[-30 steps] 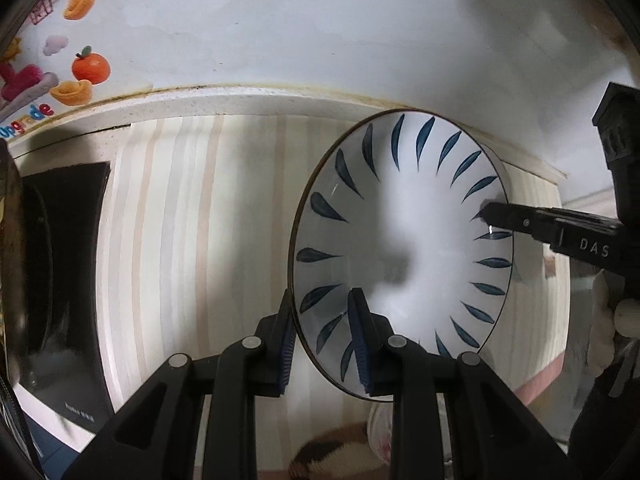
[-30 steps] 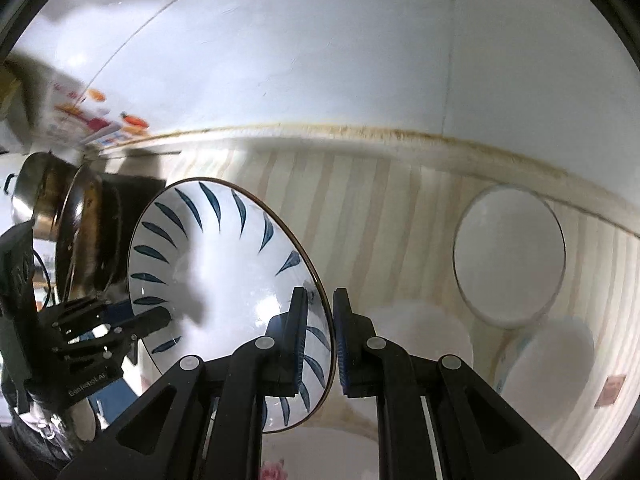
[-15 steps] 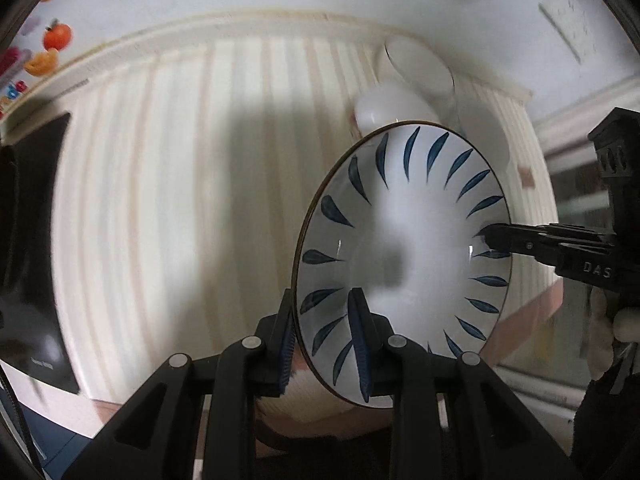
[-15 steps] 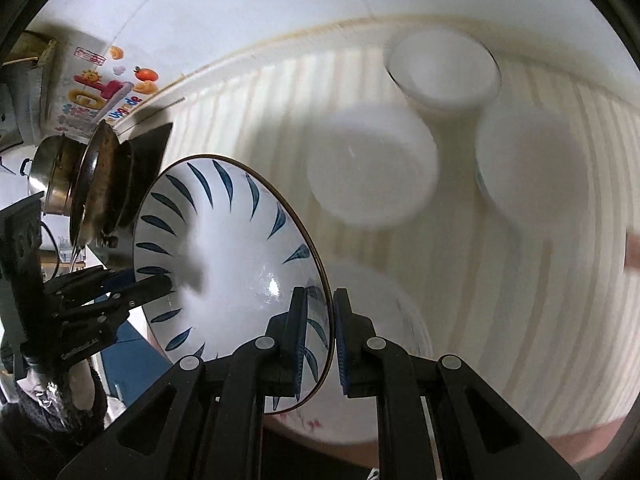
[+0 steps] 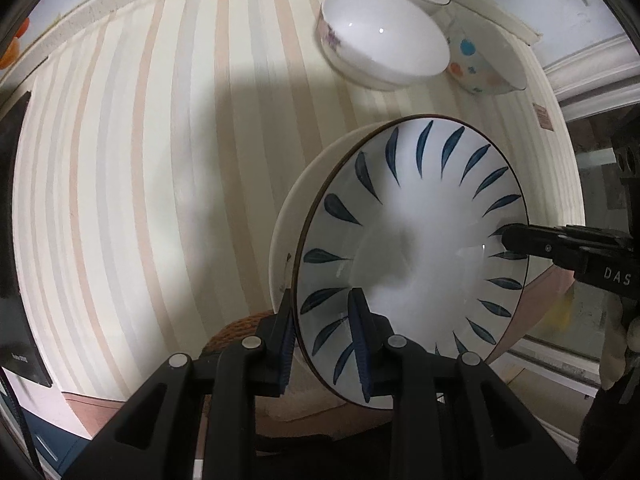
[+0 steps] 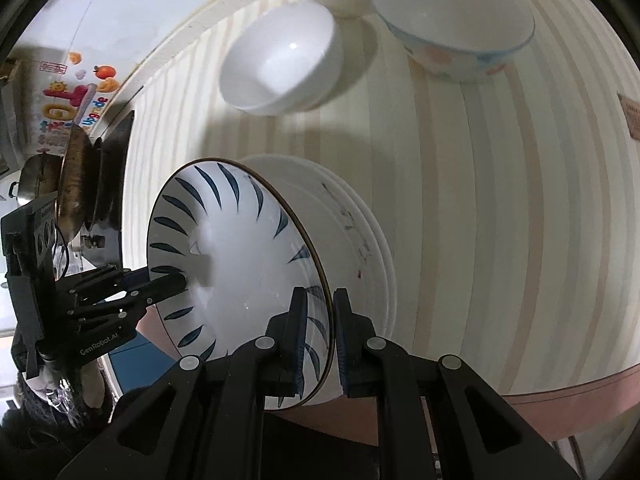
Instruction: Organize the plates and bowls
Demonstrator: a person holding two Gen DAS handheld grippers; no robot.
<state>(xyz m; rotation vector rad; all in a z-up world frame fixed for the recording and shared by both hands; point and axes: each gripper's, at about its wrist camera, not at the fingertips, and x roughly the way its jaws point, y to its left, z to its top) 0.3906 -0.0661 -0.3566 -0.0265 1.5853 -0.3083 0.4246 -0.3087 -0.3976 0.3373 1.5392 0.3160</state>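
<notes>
A: Surface? Room?
B: Striped worktop (image 5: pixel 120 184) against a white wall; stickers and pans at its left end.
A: And the plate?
B: Your blue-leaf plate (image 5: pixel 416 256) hangs tilted over the white plate stack (image 6: pixel 360 240) at the worktop's near edge, face up. Your left hand-held gripper (image 5: pixel 326 334) and right hand-held gripper (image 6: pixel 320 336) clamp opposite rims.

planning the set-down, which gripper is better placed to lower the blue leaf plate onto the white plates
Neither alone. The left gripper and right gripper each clamp opposite rims of the blue leaf plate, tilted just above the white plates. The right sits over the stack side, so it could lead.
</notes>
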